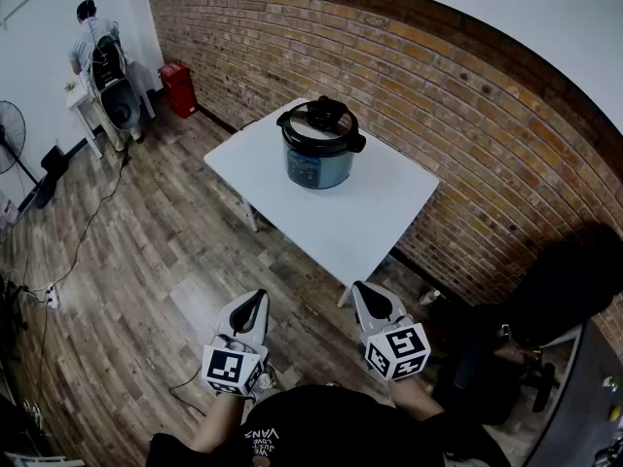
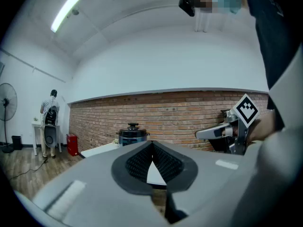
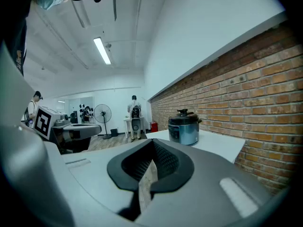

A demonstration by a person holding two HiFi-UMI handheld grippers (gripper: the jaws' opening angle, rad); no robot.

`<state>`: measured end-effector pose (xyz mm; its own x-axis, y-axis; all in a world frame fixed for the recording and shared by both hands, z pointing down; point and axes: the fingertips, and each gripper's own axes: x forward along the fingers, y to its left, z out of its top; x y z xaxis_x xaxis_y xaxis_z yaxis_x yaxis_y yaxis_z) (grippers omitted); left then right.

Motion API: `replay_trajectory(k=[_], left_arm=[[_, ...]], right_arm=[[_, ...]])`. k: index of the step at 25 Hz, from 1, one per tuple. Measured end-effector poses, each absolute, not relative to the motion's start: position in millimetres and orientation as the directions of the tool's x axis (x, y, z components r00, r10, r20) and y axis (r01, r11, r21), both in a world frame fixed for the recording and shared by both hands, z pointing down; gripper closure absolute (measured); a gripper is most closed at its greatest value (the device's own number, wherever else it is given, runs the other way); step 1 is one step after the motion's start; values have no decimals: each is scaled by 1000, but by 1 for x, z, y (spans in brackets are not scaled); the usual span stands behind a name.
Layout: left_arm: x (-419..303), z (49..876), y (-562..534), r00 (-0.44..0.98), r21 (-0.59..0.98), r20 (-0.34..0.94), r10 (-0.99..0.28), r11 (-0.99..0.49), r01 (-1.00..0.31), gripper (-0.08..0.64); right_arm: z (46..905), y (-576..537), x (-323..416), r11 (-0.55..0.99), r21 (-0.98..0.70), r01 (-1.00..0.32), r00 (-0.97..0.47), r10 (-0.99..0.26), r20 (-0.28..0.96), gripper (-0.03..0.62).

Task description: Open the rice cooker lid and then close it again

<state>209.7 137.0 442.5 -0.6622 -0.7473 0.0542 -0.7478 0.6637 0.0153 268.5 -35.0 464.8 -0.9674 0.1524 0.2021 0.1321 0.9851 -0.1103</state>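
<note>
A blue-grey rice cooker (image 1: 317,156) with its black lid (image 1: 319,119) shut stands on a white table (image 1: 375,212) against the brick wall. Both grippers hang well short of the table's near corner, side by side above the wood floor. My left gripper (image 1: 260,297) is shut with nothing in it, and so is my right gripper (image 1: 359,287). The left gripper view has the cooker (image 2: 133,135) far off beyond the closed jaws, with the right gripper (image 2: 220,131) to the side. The right gripper view shows the cooker (image 3: 184,127) on the table (image 3: 215,144).
A brick wall (image 1: 419,76) runs behind the table. A person (image 1: 97,52) stands at a small desk far back left, by a red container (image 1: 178,88). A fan (image 1: 10,134) and floor cables (image 1: 73,251) lie left. A black chair (image 1: 565,285) sits right.
</note>
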Motion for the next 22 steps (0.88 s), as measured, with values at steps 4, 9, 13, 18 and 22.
replay_trajectory(k=[4, 9, 13, 18, 22], left_arm=[[205, 448, 143, -622, 13, 19, -783, 622, -783, 557], [192, 451, 150, -584, 87, 20, -812, 583, -808, 350], [176, 450, 157, -539, 87, 23, -842, 539, -838, 276], [154, 449, 174, -483, 98, 30, -875, 484, -870, 253], [137, 449, 190, -431, 94, 41, -901, 433, -896, 253]], right_arm=[[462, -26, 259, 968, -207, 144, -969, 180, 167, 589], [453, -18, 245, 962, -253, 102, -987, 130, 97, 341], [450, -7, 232, 966, -254, 56, -992, 83, 96, 246], [449, 16, 218, 965, -264, 11, -994, 39, 100, 224], [450, 34, 209, 959, -282, -40, -995, -12, 101, 224]])
